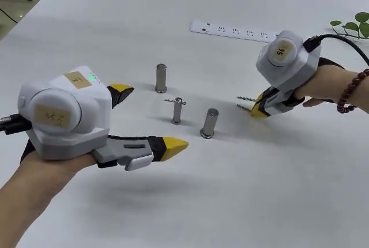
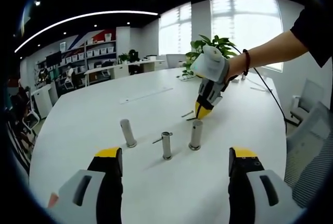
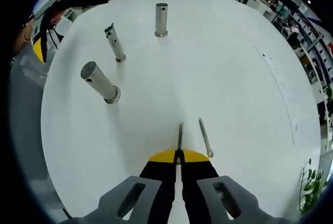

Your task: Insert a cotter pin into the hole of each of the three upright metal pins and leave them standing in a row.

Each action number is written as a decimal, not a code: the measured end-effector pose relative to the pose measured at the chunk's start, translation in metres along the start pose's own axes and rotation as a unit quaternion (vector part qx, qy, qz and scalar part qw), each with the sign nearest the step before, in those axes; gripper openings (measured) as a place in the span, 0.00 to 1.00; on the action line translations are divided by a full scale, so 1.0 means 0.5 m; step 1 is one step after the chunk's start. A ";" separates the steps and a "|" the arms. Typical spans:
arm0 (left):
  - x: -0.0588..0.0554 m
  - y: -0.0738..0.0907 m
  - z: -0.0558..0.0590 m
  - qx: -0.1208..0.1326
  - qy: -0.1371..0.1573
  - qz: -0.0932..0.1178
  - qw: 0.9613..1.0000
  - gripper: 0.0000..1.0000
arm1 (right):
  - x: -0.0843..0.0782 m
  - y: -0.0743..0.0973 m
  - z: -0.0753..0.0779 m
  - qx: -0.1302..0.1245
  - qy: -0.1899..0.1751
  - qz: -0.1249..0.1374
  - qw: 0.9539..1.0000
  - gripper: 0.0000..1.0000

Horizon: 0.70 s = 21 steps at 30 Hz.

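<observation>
Three metal pins stand upright on the white table (image 1: 259, 202), in a slanted row at the centre of the head view. The back metal pin (image 1: 161, 78) is at the upper left of the group, then comes the middle metal pin (image 1: 177, 112), and the front metal pin (image 1: 210, 123) is at the lower right. The middle one carries a fitted cotter pin (image 1: 174, 101) crosswise through the hole near its top, while the other two have bare tops. The left claw (image 1: 155, 116) hovers at the lower left of the head view, above the table and short of the row. Its yellow-tipped jaws are spread wide with nothing between them, and in the left gripper view the three pins stand farther off, framed by the gap. The right claw (image 1: 256, 111) is at the right of the head view, tips down toward the table, to the right of the front metal pin and apart from it. In the right gripper view its jaws are pressed together on a cotter pin (image 3: 180, 134) that sticks forward out of the tips. A second cotter pin (image 3: 205, 136) lies on the table just beside it. A power strip (image 1: 236, 30) lies along the top of the head view, and a leafy plant (image 1: 353, 24) shows at the upper right edge.
</observation>
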<state>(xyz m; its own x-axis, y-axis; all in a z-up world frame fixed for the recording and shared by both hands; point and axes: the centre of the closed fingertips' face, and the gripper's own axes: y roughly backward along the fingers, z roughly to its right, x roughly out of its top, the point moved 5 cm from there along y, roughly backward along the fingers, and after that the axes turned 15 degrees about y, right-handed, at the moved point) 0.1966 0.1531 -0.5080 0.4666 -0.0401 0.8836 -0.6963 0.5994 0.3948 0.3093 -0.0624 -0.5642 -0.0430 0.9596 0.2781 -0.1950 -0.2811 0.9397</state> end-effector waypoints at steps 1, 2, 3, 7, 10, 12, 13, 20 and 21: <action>-0.001 0.000 0.000 -0.001 0.001 -0.001 1.000 0.82 | 0.000 0.001 -0.001 -0.001 -0.001 0.000 1.000 0.00; -0.002 -0.001 0.001 -0.001 0.002 -0.002 1.000 0.82 | -0.001 0.002 -0.002 -0.001 -0.002 0.000 1.000 0.00; -0.004 -0.002 0.001 -0.001 0.003 -0.005 1.000 0.81 | -0.001 0.004 -0.002 -0.003 -0.004 0.000 1.000 0.00; -0.006 -0.002 0.002 -0.002 0.004 -0.008 1.000 0.79 | -0.002 0.016 -0.007 -0.012 -0.011 0.009 1.000 0.00; -0.008 -0.004 0.003 -0.005 0.008 -0.009 1.000 0.78 | -0.003 0.025 -0.011 -0.018 -0.008 0.013 1.000 0.00; -0.008 -0.004 0.004 -0.006 0.009 -0.010 1.000 0.77 | -0.001 0.033 -0.011 -0.025 -0.007 0.020 0.999 0.00; -0.008 -0.004 0.005 -0.007 0.010 -0.009 1.000 0.77 | 0.001 0.037 -0.012 -0.028 -0.008 0.024 0.999 0.00; -0.001 -0.005 0.016 -0.021 0.033 0.002 0.999 0.73 | 0.016 0.058 -0.030 -0.043 0.026 0.055 0.997 0.00; 0.000 -0.005 0.018 -0.023 0.035 0.003 0.999 0.72 | 0.020 0.061 -0.035 -0.044 0.033 0.060 0.997 0.00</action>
<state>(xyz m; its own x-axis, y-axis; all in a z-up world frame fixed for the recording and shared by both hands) 0.1934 0.1446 -0.5067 0.5015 0.0191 0.8650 -0.6744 0.6349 0.3770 0.2859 -0.0613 -0.5365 -0.1353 0.9190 0.3703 -0.2698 -0.3938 0.8787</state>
